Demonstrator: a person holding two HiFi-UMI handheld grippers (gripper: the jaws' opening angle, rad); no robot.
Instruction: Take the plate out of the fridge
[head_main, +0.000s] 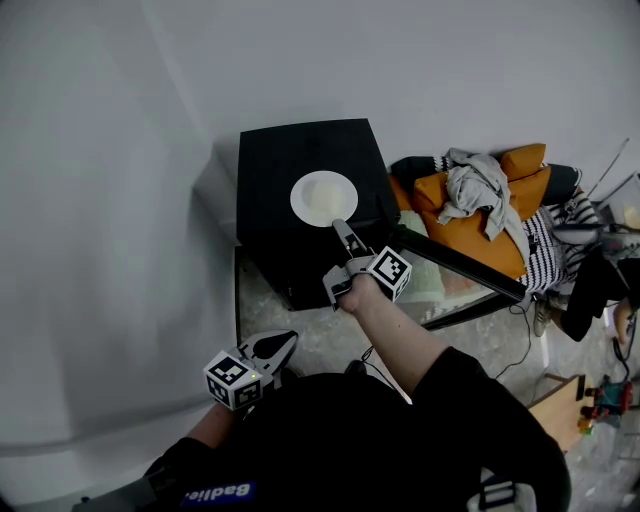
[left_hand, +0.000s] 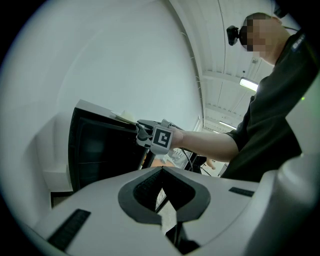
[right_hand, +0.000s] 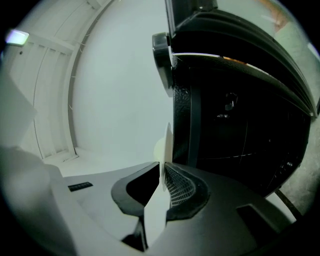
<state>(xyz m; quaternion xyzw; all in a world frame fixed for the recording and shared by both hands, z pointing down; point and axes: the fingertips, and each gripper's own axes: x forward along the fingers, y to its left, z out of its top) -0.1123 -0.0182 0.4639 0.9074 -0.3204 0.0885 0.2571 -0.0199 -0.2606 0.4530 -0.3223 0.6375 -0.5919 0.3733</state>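
Nearest to me, my left gripper (head_main: 288, 338) hangs low by my body on the left. Its jaws are clenched together with nothing between them. Further out, my right gripper (head_main: 339, 226) reaches forward on an outstretched arm. Its jaws are clamped on the near rim of the white plate (head_main: 322, 197), which runs edge-on between them in the right gripper view. The plate sits flat over the top of the black fridge (head_main: 290, 150), outside the cabinet. I cannot tell whether it rests on the top or hangs just above it. The fridge door (head_main: 460, 262) stands open towards the right. Beyond it on the right is an orange chair (head_main: 470, 232) with a grey garment (head_main: 476, 185) draped over it.
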